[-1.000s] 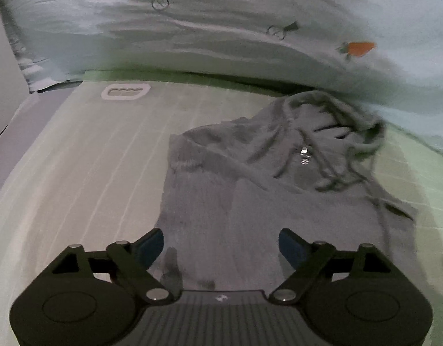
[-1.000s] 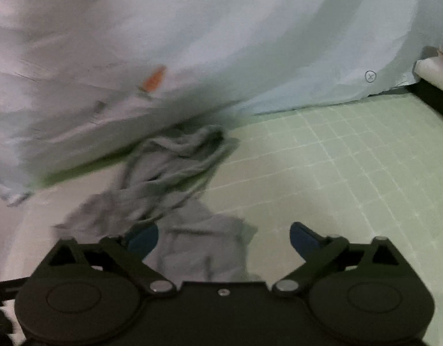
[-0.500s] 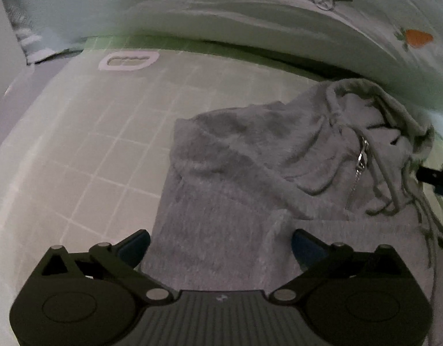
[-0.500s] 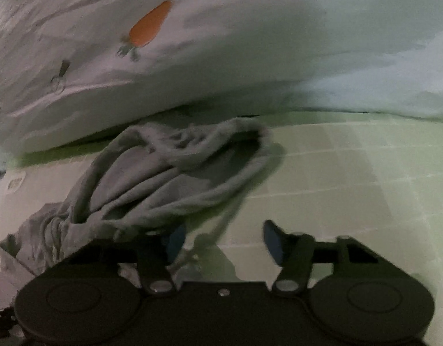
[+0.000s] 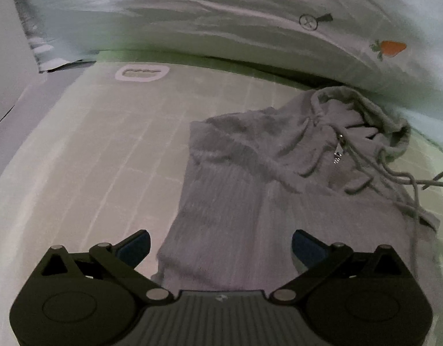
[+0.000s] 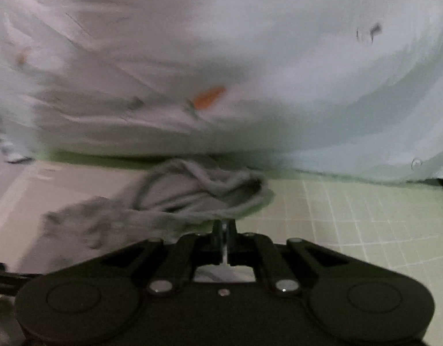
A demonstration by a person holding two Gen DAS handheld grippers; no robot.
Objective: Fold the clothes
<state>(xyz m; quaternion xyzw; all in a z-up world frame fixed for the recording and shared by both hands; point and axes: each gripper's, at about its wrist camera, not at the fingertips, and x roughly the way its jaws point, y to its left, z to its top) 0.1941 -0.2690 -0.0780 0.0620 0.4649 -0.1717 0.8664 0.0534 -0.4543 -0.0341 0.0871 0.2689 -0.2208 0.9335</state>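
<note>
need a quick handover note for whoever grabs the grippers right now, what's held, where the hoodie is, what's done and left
Left gripper: open, holding nothing, over the hoodie's lower part.
Right gripper: shut at the near edge of the hood; it looks to have pinched fabric or a drawstring there, the frame is too blurred to say which.
The hoodie lies front up on the green grid mat, zip closed, body partly gathered into a narrow strip, hood bunched against the white carrot-print duvet.
Done: rough narrowing only, as far as can be seen.
Left: flatten or fold the hood down, tuck the drawstrings, fold the body up.
</note>
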